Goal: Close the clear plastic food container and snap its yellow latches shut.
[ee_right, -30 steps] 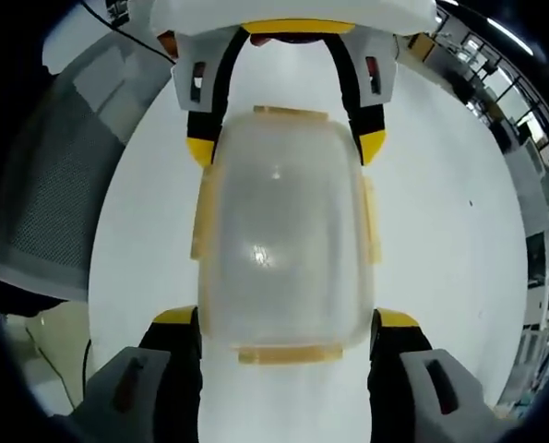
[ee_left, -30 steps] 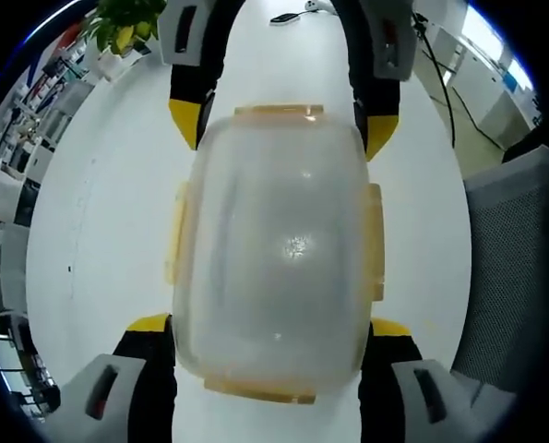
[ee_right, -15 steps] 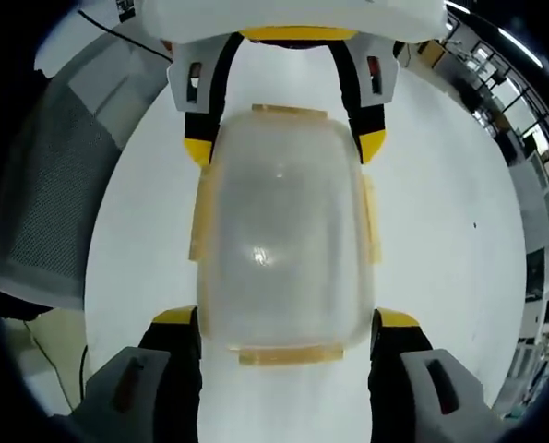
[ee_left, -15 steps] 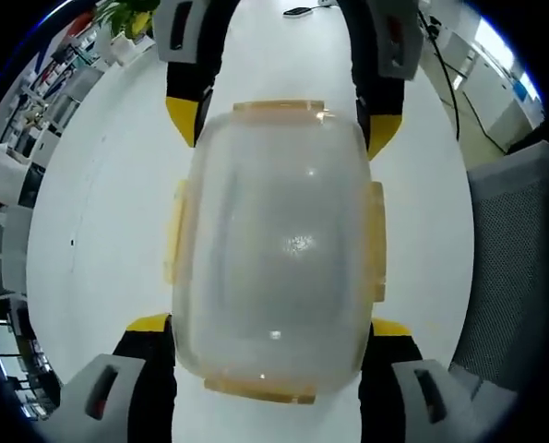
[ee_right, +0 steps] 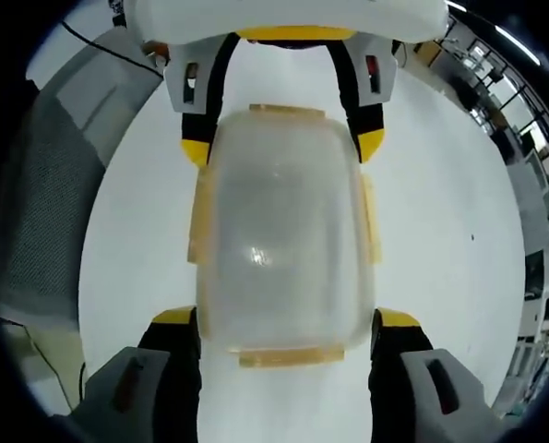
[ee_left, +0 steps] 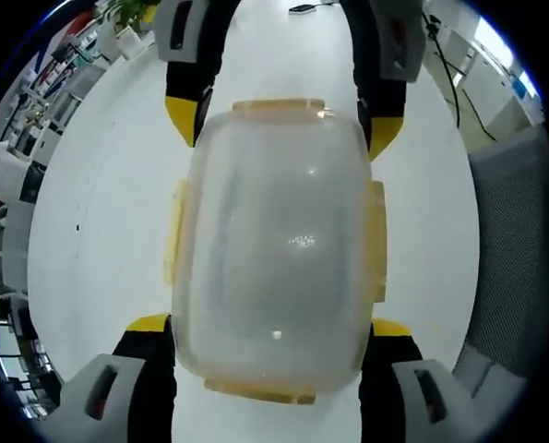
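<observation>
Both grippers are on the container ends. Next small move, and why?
Probably lower the clear food container straight onto the white table. The left gripper and right gripper each straddle an end, yellow tips at its corners, and the yellow latches look unsnapped; whether it already rests there I cannot tell.

The container (ee_left: 276, 245) is cloudy clear plastic with pale yellow latches (ee_left: 375, 242) along its edges. Both grippers have black jaws with yellow tips and grey bodies. The table (ee_left: 99, 231) is plain white; beside it a grey, perhaps mesh-textured chair (ee_right: 48, 212).
</observation>
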